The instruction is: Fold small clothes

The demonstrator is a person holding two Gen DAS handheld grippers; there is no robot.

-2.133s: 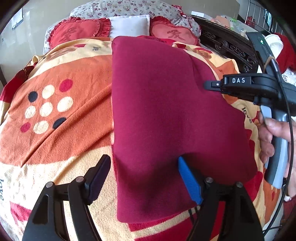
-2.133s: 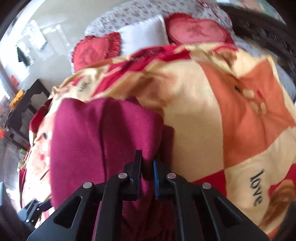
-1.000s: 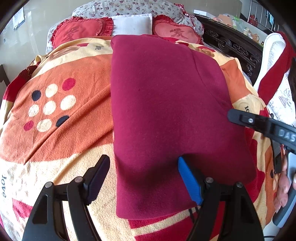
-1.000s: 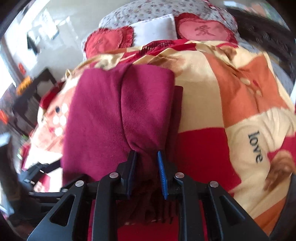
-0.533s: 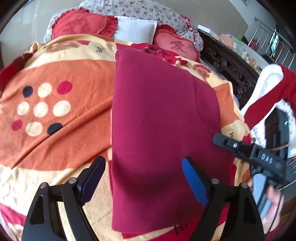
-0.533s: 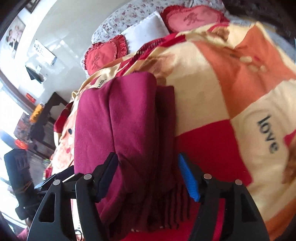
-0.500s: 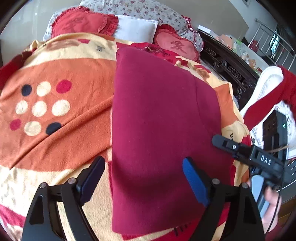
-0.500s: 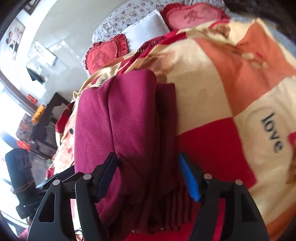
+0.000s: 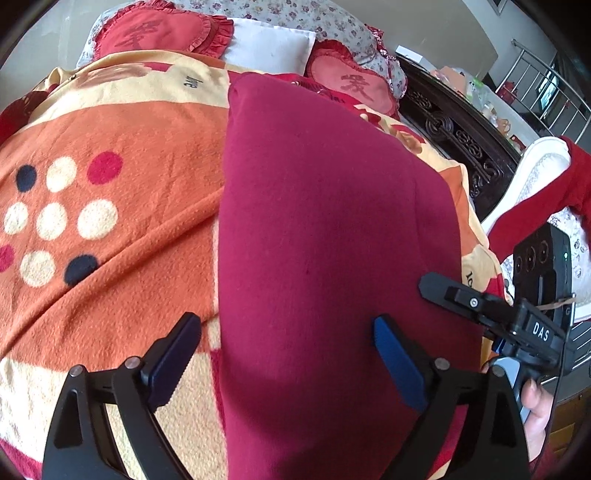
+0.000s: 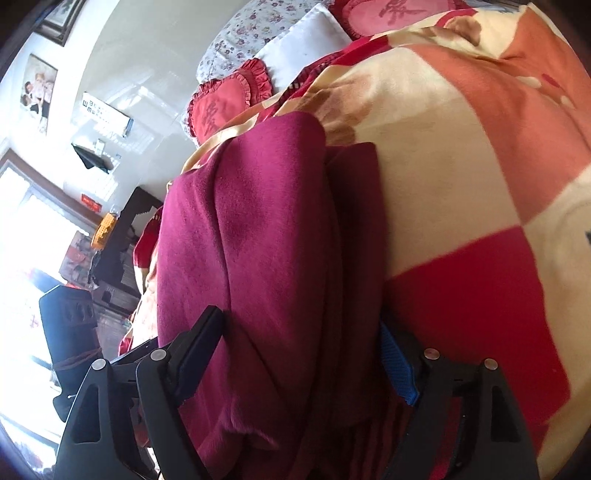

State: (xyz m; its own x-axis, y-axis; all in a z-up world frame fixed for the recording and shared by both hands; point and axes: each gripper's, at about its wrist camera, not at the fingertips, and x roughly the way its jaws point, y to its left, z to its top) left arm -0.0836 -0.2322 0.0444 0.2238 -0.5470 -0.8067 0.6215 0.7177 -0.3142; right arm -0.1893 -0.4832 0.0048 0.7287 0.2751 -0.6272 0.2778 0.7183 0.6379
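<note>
A dark red garment (image 9: 325, 229) lies folded into a long strip on the orange and cream blanket (image 9: 122, 206). My left gripper (image 9: 286, 356) hovers over its near end. The jaws are opening wide, with the garment's left edge between them and no pad pressing. In the right wrist view the garment (image 10: 266, 236) shows stacked folded layers. My right gripper (image 10: 299, 350) straddles its right side, jaws opening, cloth between them but not pinched. A person's hand (image 9: 535, 402) holds the right gripper's handle at the lower right of the left wrist view.
Red heart-shaped cushions (image 9: 155, 33) and a white pillow (image 9: 273, 48) lie at the head of the bed. A dark carved wooden frame (image 9: 454, 125) runs along the right side. White and red cloth (image 9: 535, 177) hangs beyond it. Dark furniture (image 10: 125, 229) stands left of the bed.
My right gripper was shut on the garment's folded edge and has let go, its jaws spreading wide as it sank. The left jaws widened a little and the hand shifted sideways.
</note>
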